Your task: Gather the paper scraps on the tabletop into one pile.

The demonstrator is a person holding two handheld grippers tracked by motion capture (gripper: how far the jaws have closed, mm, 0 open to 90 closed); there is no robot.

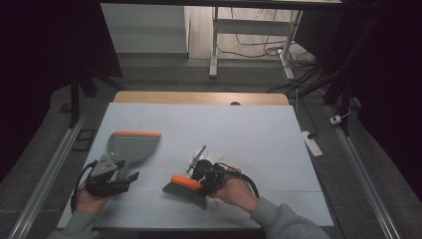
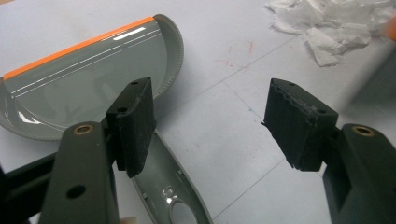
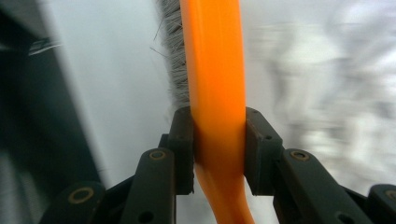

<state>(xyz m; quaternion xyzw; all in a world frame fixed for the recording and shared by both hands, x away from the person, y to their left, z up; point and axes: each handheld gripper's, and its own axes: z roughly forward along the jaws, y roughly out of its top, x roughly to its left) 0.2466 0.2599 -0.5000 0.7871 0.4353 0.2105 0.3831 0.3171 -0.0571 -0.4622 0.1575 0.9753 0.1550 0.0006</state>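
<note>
1. Pinching the orange plastic handle of a grey-bristled hand brush (image 3: 215, 84), right tongs (image 3: 219, 149) pressed onto it from both sides.
2. Brush sits low over the white counter (image 1: 259, 129), just beside a pile of torn white paper scraps (image 2: 336, 28).
3. Left tongs (image 2: 219, 126) spread, nothing between them, over the handle of the grey plastic dustpan with an orange lip (image 2: 88, 79), which lies flat on the counter.
</note>
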